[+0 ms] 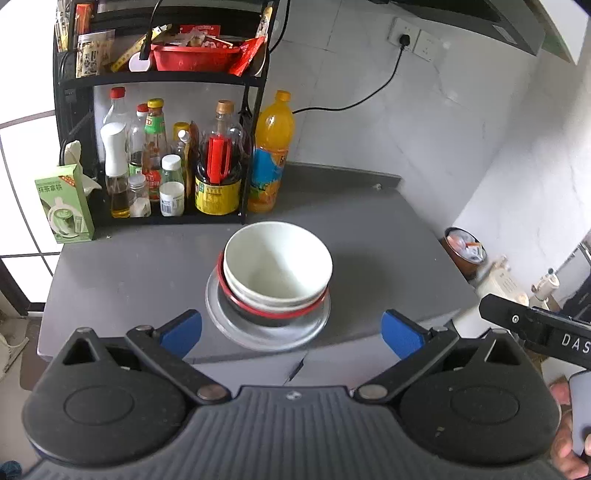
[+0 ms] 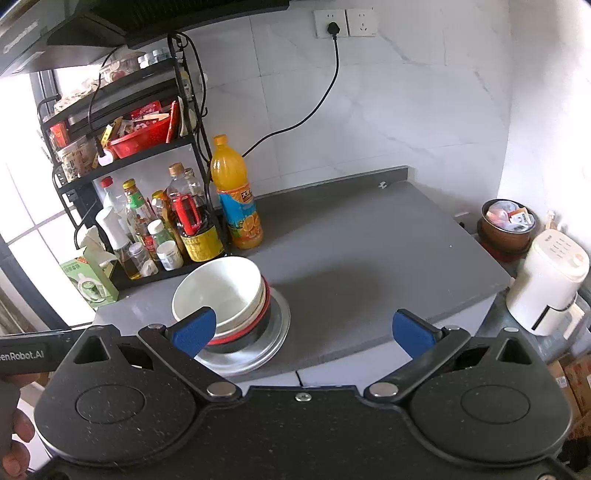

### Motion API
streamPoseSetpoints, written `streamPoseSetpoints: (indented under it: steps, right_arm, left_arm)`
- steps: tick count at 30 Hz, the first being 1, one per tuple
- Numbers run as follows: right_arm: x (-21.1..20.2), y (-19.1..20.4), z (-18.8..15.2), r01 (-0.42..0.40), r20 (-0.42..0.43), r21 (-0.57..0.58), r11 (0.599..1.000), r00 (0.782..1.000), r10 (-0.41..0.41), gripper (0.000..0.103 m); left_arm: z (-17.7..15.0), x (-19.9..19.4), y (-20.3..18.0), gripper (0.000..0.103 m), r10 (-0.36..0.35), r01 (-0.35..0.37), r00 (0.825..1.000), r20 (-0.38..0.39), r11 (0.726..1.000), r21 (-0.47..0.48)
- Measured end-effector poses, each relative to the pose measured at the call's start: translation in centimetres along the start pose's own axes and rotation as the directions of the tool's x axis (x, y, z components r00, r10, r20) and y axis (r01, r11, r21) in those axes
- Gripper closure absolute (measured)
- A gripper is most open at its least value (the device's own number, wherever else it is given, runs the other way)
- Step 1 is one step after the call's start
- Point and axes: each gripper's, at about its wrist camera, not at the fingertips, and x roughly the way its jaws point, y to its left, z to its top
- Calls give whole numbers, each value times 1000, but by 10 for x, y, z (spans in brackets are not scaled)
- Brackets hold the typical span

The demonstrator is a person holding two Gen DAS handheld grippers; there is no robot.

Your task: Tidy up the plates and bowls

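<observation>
Bowls (image 1: 277, 269) nested on metal plate (image 1: 236, 332) | left tool (image 1: 291, 334) apart | right tool (image 2: 303, 334) apart

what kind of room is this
Most likely a home kitchen: a rack of condiment bottles on a grey counter, a range hood overhead, and stacked bowls on a metal plate.

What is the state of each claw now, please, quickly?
Left claw: open, holding nothing, in front of the stack of bowls.
Right claw: open, holding nothing, to the right of the stack.
</observation>
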Motion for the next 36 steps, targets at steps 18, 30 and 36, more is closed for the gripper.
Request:
streamPoseSetpoints:
  steps: [18, 30, 36]
  right_arm:
    - [-56, 17, -42, -43, -4, 22, 999, 999, 43, 0]
    - [-69, 26, -57, -58, 2, 16, 998, 998, 58, 0]
    - [-71, 31, -58, -59, 9, 5, 998, 998, 59, 0]
  left_arm:
    - [-42, -52, 25, 1, 1, -2, 1000, 7, 997, 79]
    - [-55, -72, 36, 1, 12, -13, 1000, 21, 996, 91]
    - [-57, -74, 38, 1, 9, -12, 1000, 23, 995, 103]
